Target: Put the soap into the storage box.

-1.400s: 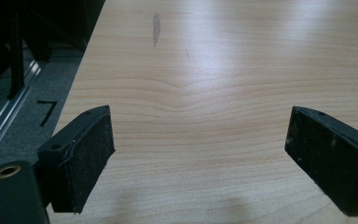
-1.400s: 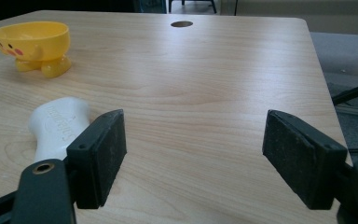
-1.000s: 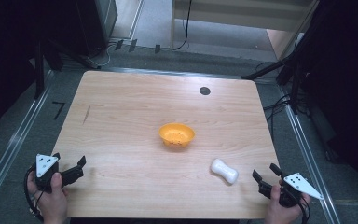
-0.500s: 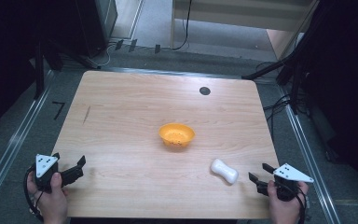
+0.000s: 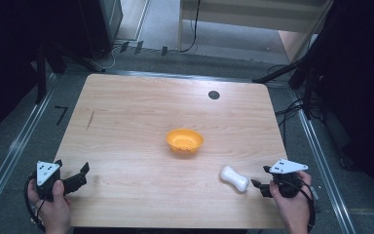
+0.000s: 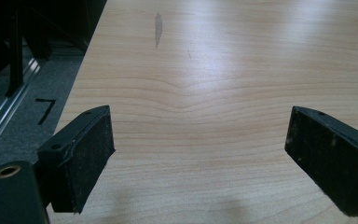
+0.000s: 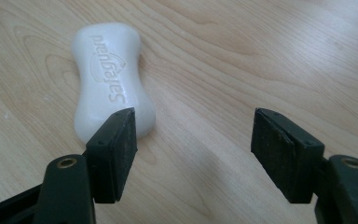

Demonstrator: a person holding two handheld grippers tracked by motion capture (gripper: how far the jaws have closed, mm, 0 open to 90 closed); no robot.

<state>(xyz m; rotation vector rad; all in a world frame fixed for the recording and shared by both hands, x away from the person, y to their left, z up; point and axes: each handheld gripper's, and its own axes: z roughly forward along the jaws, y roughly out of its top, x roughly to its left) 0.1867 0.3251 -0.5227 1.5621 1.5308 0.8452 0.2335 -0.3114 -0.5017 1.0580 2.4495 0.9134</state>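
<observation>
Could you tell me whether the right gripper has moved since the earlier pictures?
Yes. In the high view the right gripper has shifted left, closer to the soap, which lies where it was; its jaws have just been closing, nothing between them.

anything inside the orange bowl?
The orange bowl looks empty: a bare inside with faint dark specks. Its near wall hides part of the bottom. The white soap bar lies on the table, apart.

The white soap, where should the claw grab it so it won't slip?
Probably at the narrow waist of the white soap, pads across its width. It lies flat and pinches in at the middle, so come from above; the right claw is nearest, beside one end.
</observation>
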